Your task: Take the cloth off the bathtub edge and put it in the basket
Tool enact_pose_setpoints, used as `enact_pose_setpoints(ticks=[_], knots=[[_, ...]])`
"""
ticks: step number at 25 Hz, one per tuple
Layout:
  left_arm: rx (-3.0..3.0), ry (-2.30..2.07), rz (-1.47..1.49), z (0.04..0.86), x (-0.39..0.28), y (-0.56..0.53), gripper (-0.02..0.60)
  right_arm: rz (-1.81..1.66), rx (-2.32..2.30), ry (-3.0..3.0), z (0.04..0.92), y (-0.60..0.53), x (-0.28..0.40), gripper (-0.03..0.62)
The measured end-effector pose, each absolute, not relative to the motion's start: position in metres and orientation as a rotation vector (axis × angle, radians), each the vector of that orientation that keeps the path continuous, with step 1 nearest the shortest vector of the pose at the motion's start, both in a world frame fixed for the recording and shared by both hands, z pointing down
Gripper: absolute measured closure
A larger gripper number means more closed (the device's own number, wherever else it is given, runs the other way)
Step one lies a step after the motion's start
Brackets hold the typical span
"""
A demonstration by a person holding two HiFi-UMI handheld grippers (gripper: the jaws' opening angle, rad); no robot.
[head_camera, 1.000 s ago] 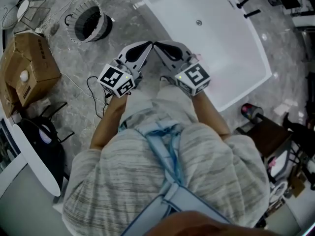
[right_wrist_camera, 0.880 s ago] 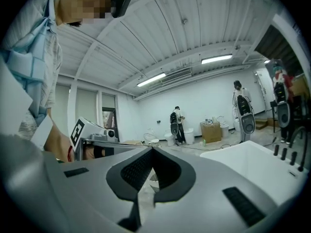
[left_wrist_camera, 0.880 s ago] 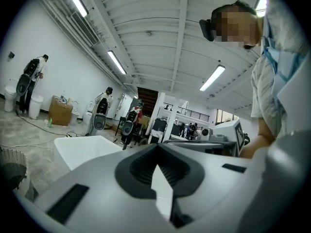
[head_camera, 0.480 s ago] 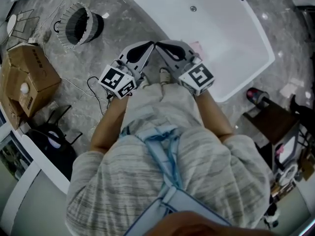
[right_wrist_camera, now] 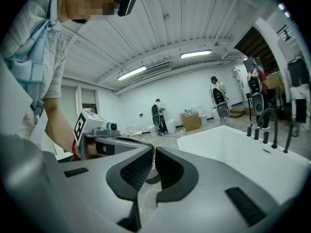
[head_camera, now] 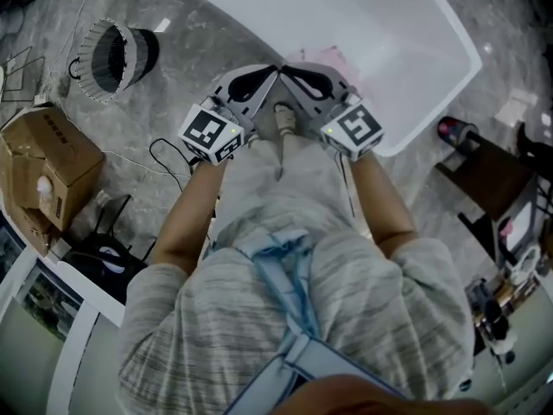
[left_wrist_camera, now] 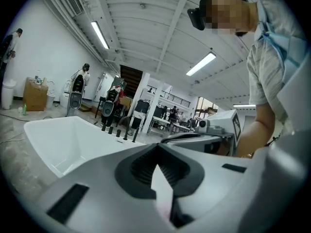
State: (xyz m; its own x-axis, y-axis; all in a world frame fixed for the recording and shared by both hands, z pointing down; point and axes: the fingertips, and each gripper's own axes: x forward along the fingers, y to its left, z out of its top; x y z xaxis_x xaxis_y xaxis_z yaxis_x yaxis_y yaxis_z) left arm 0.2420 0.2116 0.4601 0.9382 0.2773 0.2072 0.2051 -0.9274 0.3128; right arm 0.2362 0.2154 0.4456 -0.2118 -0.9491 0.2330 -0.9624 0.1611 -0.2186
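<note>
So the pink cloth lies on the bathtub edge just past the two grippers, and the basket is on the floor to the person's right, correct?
No: the head view shows the basket on the floor to the person's left. The pink cloth does lie on the bathtub edge just past the left gripper and right gripper.

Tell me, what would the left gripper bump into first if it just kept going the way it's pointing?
Most likely the tip of the right gripper, which sits just ahead of the left gripper, nearly touching it. Both are shut and empty. Past that comes the white bathtub, though depth is hard to judge.
</note>
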Motion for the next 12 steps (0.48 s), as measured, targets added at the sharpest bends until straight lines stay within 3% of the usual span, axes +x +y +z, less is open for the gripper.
enact_pose_setpoints(ticks=[12], knots=[[2.749, 0.508, 0.467, 0.523, 0.295, 0.254, 0.578, 0.579, 1.949, -2.203, 0.511, 0.257, 0.288, 0.589]])
